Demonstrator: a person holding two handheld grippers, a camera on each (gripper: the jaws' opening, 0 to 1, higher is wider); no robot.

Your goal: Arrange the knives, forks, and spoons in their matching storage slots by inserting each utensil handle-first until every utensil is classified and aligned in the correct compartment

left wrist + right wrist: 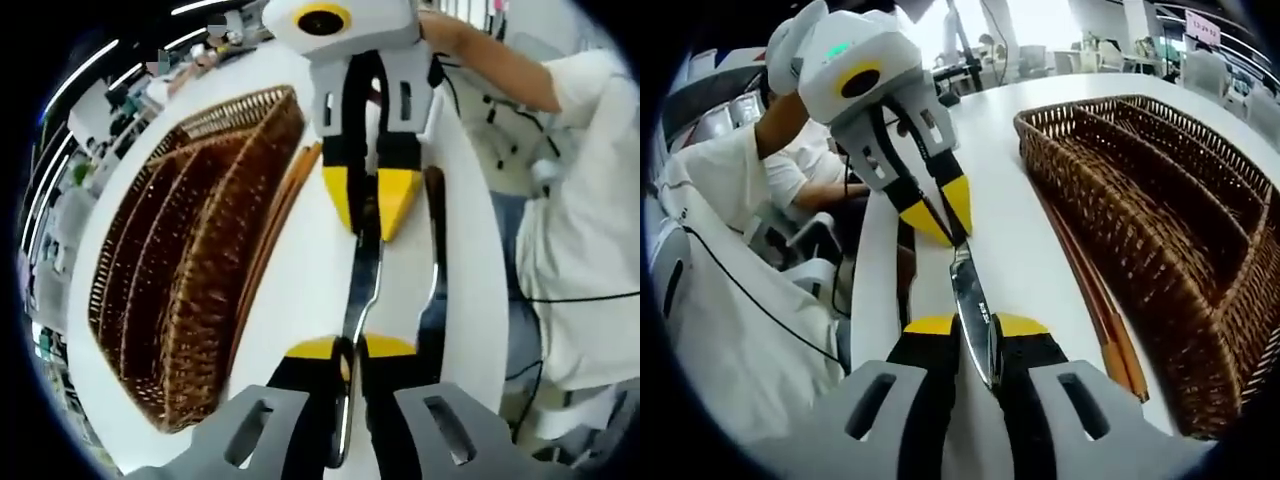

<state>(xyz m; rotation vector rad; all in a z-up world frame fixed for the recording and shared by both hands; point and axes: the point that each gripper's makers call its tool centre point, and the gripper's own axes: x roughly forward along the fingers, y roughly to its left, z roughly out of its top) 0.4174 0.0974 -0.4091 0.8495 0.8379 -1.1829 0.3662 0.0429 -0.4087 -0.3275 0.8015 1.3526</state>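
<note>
We see left gripper (348, 352) and right gripper (975, 330) both pinching knife (972, 300); wicker basket (1160, 190) beside, on table (1010, 220).

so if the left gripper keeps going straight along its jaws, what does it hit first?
Probably the right gripper: it faces the left gripper head-on, both shut on one knife. Depth unclear.

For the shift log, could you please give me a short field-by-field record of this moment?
held item: knife, gripped at both ends above the table
left gripper: shut on knife
right gripper: shut on knife
basket: brown wicker, long compartments, no utensils visible inside
basket position: on white table, apart from the knife
beside basket: wooden sticks lying along its near wall
background: person in white clothing seated at the table edge
</note>
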